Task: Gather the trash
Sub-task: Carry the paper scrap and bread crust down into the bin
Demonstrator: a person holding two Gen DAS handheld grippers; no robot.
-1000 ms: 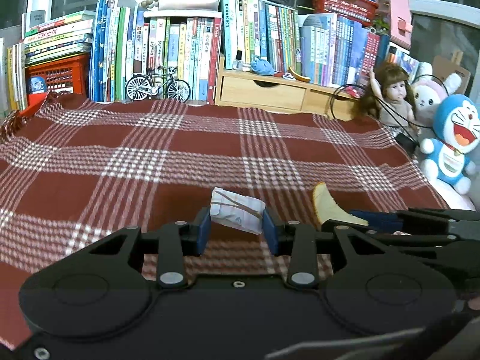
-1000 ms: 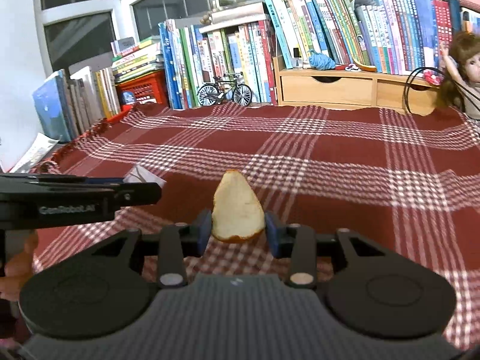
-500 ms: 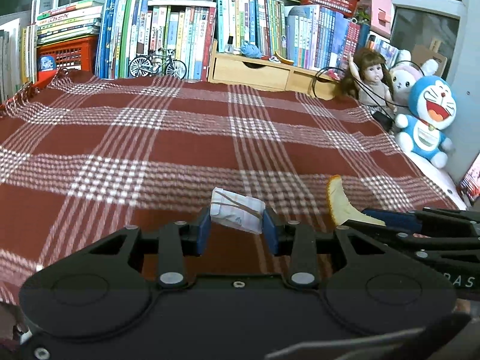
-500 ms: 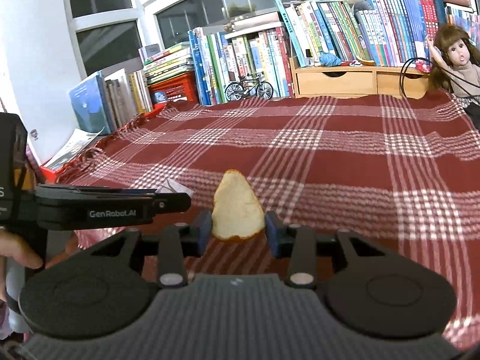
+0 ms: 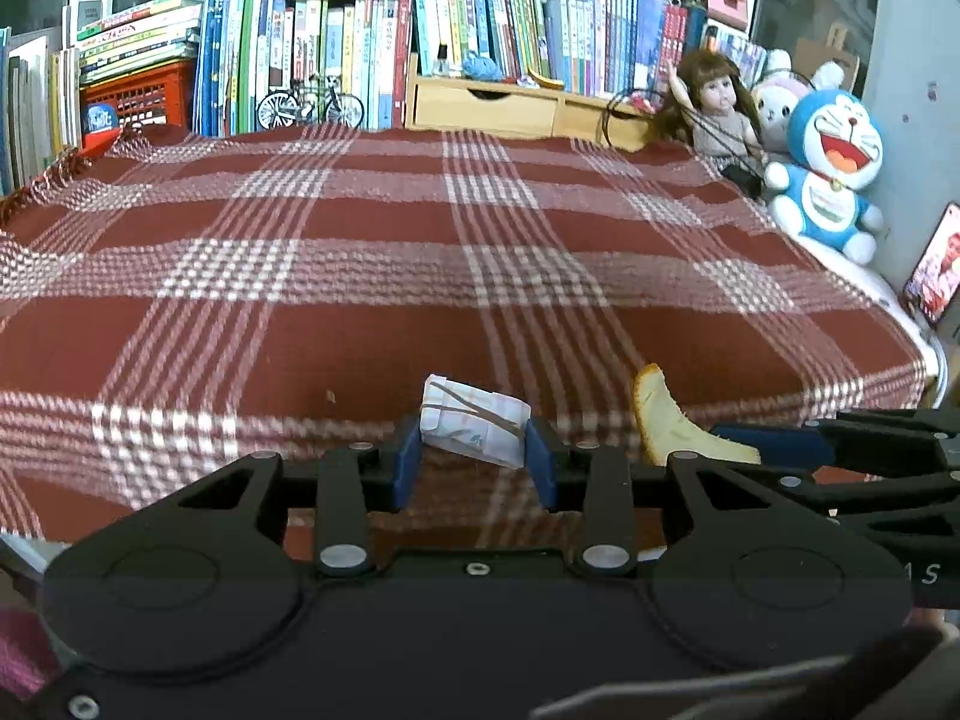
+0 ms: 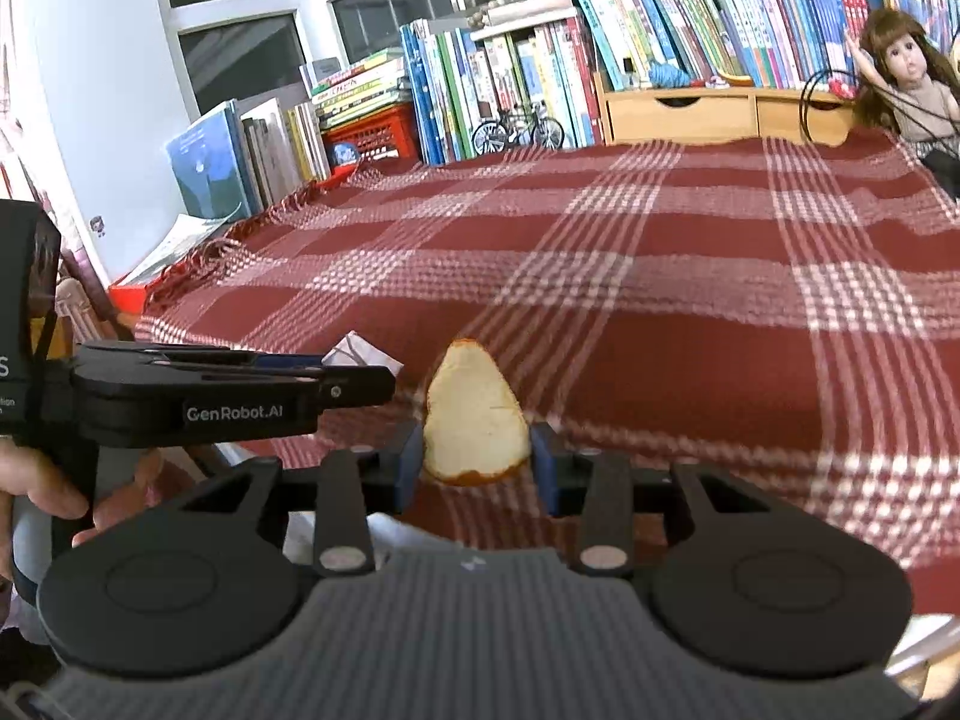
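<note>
Left claw (image 5: 474,465): clenched on a small folded paper wad (image 5: 474,423) bound with a rubber band, pads pressing both ends. Right claw (image 6: 474,468): clenched on a piece of orange peel (image 6: 476,420), pith side up, held by its lower edges. Both items are carried clear of the cloth, over the near edge of the surface.

Risks, as judged:
- Peel is curved and gripped low; a jolt could let it pivot or slip out.
- Wad sits skewed between the pads; the smooth paper may slide free.
- The claws ride just beside each other; a knock could dislodge either load.
- No bin in view, so the drop point is unknown.

Surface: red-and-white plaid blanket (image 5: 360,276), no other trash visible. Behind: rows of books (image 5: 336,54), a model bicycle (image 5: 312,105), wooden drawers (image 5: 486,108), a doll (image 5: 717,108), plush toys (image 5: 831,174); windows (image 6: 234,18) on the left.
</note>
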